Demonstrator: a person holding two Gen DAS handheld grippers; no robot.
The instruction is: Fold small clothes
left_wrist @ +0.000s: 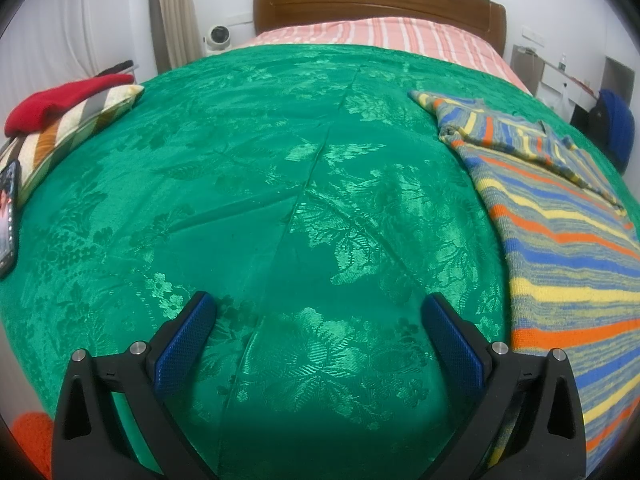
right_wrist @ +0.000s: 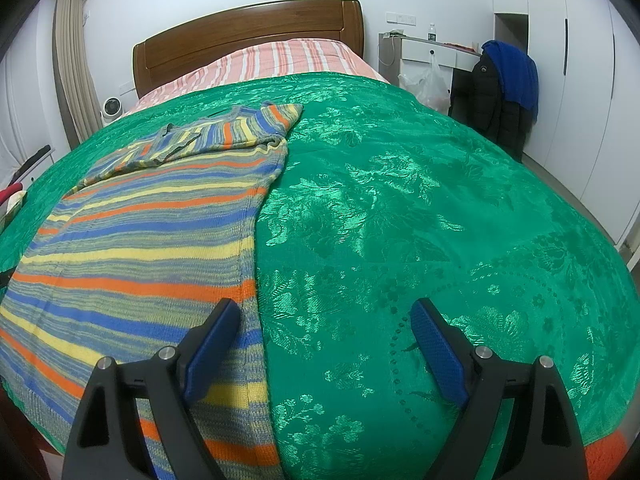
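Observation:
A striped knit sweater (right_wrist: 148,232) in blue, orange, yellow and grey lies flat on the green bedspread (right_wrist: 420,208), its sleeves folded across the chest at the far end. It also shows at the right of the left wrist view (left_wrist: 568,248). My left gripper (left_wrist: 316,308) is open and empty above bare bedspread (left_wrist: 248,184), left of the sweater. My right gripper (right_wrist: 324,312) is open and empty, over the sweater's right edge near its hem.
A striped pillow (left_wrist: 68,132) with a red garment (left_wrist: 60,100) on it lies at the bed's left edge, with a phone (left_wrist: 8,216) beside it. A wooden headboard (right_wrist: 248,36) stands at the far end. A chair with dark coats (right_wrist: 500,92) stands to the right.

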